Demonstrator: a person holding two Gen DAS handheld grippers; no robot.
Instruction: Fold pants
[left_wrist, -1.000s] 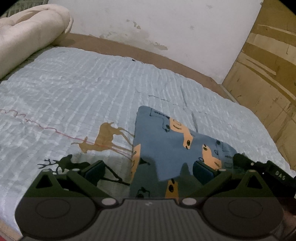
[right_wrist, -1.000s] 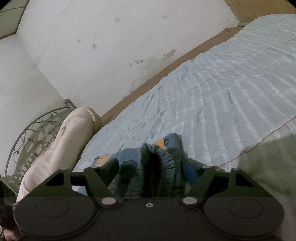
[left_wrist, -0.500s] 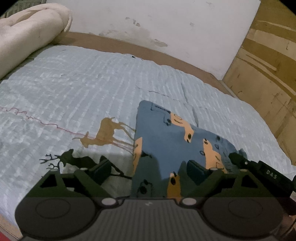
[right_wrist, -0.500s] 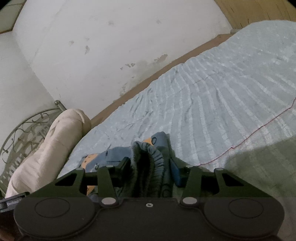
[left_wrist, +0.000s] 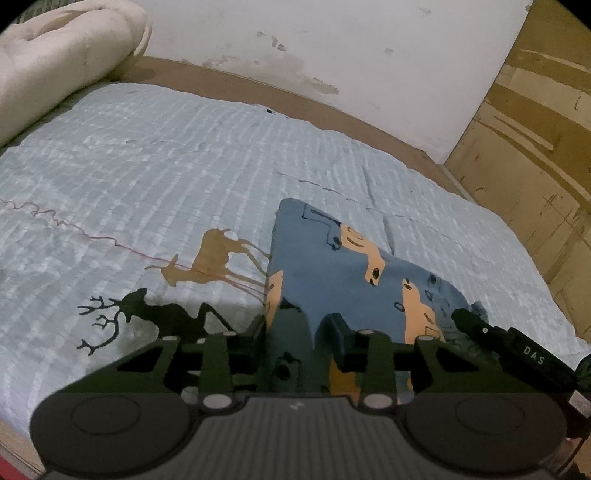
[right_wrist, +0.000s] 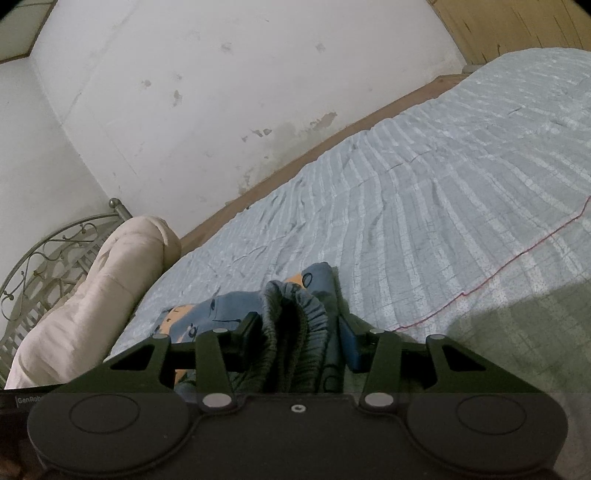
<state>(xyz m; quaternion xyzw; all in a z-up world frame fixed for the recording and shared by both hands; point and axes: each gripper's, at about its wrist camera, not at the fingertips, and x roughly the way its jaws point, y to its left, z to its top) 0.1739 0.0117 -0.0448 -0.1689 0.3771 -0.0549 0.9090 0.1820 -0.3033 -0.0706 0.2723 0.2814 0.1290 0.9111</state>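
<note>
On the bed, at six o'clock of the left view, the left claw pinches the pants' near hem; the right claw clamps their bunched waistband.

My left wrist camera looks low across the pale blue quilted bedspread toward the stained white wall. My right camera, close over the blue car-print pants, faces that wall too; both share the rolled cream duvet.
</note>
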